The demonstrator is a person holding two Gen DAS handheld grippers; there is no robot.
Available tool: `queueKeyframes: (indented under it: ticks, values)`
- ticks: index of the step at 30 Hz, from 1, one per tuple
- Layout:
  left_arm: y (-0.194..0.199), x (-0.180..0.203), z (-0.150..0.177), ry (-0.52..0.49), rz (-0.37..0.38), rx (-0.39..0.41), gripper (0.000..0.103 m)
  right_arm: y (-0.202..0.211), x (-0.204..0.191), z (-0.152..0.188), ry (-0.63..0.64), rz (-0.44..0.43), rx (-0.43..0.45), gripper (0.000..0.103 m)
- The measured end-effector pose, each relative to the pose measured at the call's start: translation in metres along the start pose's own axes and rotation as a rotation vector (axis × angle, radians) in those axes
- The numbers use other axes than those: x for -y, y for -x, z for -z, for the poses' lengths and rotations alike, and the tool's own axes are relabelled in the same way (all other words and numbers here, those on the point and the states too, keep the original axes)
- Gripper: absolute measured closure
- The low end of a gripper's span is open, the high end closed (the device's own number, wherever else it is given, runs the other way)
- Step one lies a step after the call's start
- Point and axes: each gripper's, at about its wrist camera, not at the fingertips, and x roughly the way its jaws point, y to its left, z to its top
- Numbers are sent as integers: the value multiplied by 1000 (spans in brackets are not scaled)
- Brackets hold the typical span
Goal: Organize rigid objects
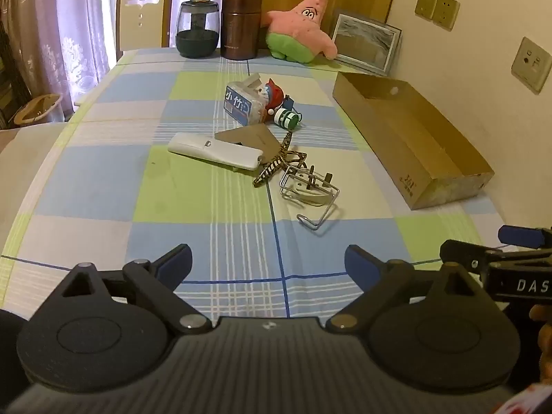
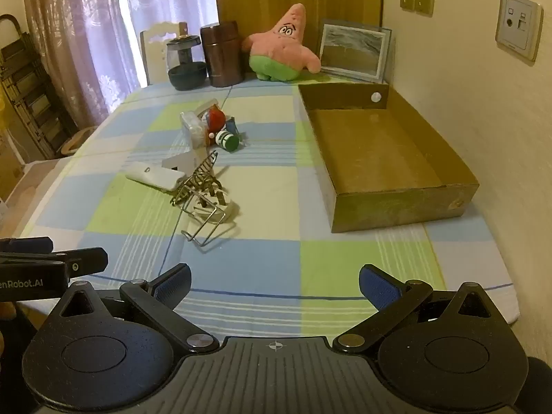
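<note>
Cardboard box (image 2: pixel 379 158) empty, at table's right side by wall. Rigid clutter heaped mid-table, well apart from box: white remote (image 1: pixel 215 151), wire rack (image 1: pixel 308 188), green-capped bottle (image 1: pixel 286 119). Left gripper (image 1: pixel 268 262) and right gripper (image 2: pixel 275 284) both spread, nothing between. Judged: opening step, nothing sorted. Next: reach nearest item, likely rack.

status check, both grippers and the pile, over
Left gripper open, right gripper open, both empty. Clutter pile untouched, cardboard box empty. Path clear.
</note>
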Motion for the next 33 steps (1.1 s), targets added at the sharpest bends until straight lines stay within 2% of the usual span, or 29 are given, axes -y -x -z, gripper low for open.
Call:
queueKeyframes:
  ticks: [1, 5, 6, 7, 8, 10, 33]
  values:
    - [1, 2, 1, -7, -3, 0, 10, -1, 1, 0, 2, -6, -2, 2]
    - [-1, 0, 0, 38, 12, -15, 11, -2, 8, 0, 22, -22, -5, 2]
    - [0, 2, 1, 34, 10, -13, 11, -3, 12, 0, 28, -27, -6, 2]
    - [2, 3, 2, 29, 11, -10, 11, -4, 1, -2, 35, 16, 1, 2]
    - [3, 5, 3, 26, 10, -8, 11, -4, -1, -2, 37, 17, 3, 2]
    - [-1, 1, 1, 32, 11, -11, 11, -2, -9, -2, 33, 17, 2, 2]
    - [0, 0, 2, 38, 20, -13, 11, -8, 0, 2, 2, 0, -10, 2]
